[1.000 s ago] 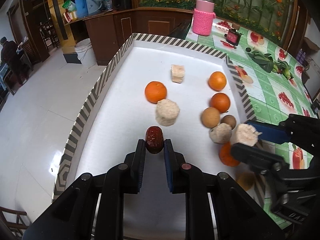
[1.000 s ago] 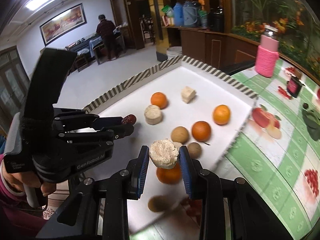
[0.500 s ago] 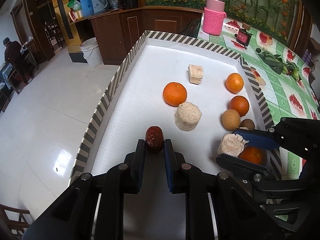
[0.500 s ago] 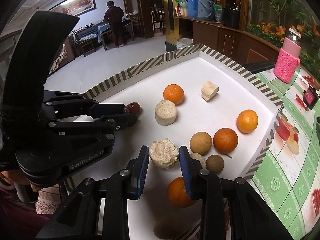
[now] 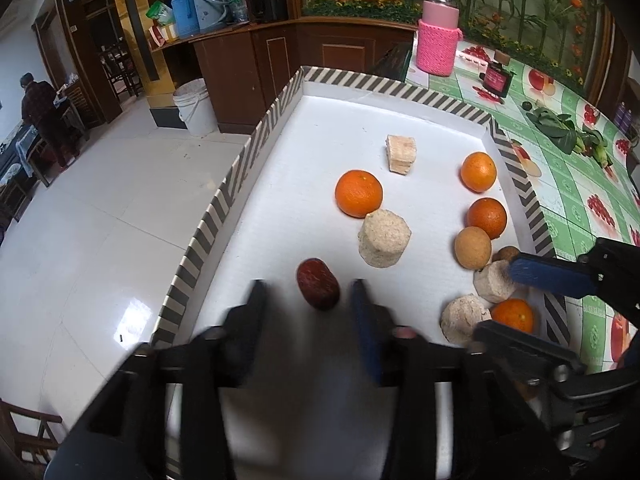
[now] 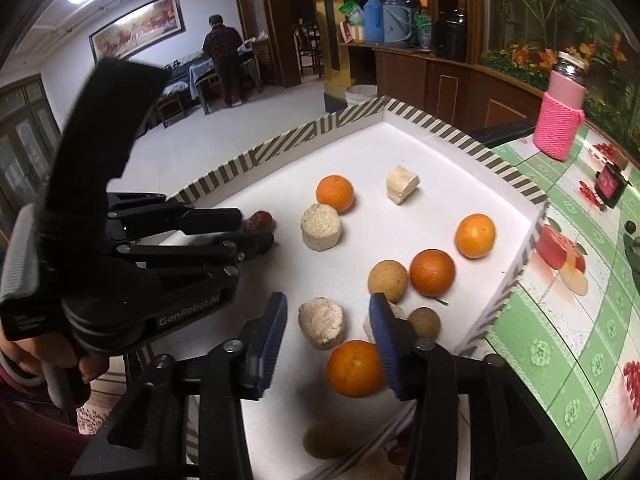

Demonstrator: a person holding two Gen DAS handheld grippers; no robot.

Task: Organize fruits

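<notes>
The left gripper has just been opening; its jaws stand released on either side of the dark red date, which lies on the white tray near its left wall. The right gripper has also just been opening, and the beige cake sits free between its jaws, just beside an orange.
</notes>
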